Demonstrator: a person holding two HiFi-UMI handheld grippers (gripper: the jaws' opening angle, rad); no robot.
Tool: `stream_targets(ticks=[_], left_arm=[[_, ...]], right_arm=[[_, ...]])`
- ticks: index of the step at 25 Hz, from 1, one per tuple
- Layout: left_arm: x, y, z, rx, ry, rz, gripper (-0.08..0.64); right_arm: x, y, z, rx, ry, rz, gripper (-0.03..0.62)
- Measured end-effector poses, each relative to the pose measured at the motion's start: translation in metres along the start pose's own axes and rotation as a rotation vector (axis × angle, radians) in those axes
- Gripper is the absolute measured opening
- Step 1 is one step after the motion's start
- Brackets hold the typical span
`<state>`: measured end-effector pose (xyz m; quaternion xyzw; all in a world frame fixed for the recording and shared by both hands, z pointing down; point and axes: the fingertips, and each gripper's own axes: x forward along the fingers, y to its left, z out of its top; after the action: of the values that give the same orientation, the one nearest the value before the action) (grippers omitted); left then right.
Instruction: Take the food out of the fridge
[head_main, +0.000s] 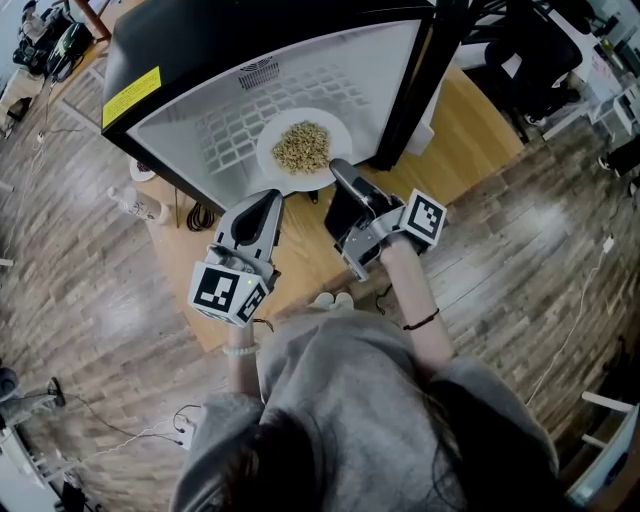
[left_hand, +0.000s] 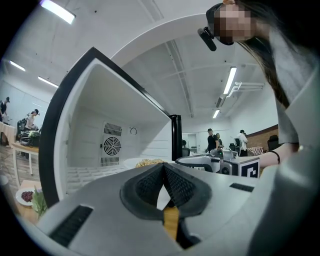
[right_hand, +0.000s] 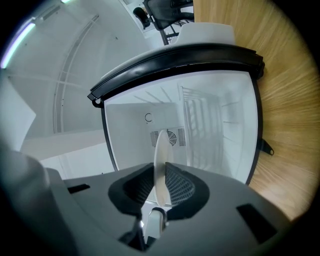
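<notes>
A white plate heaped with pale brown food sits at the mouth of the open white fridge. My right gripper is shut on the plate's near rim. In the right gripper view the plate shows edge-on between the pads, with the fridge's back wall and fan behind it. My left gripper hovers just left of the plate, short of the fridge's edge, shut with nothing in it. The left gripper view shows its jaws together, the food beyond them and the right gripper to the right.
The fridge stands on a wooden table with its black door swung open on the right. A bottle and a small dish lie at the table's left. Office chairs stand at the top right. People stand far off.
</notes>
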<state>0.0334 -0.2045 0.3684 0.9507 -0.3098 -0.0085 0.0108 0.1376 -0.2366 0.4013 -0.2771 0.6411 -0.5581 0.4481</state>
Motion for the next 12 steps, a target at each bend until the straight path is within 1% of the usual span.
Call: stream_targets(ticks=[12], left_arm=[[-0.002,-0.004,0.005,-0.015,-0.019,-0.01,0.008]], right_arm=[[-0.014,0.0,-0.005,0.033,-0.004,-0.003,0.066]])
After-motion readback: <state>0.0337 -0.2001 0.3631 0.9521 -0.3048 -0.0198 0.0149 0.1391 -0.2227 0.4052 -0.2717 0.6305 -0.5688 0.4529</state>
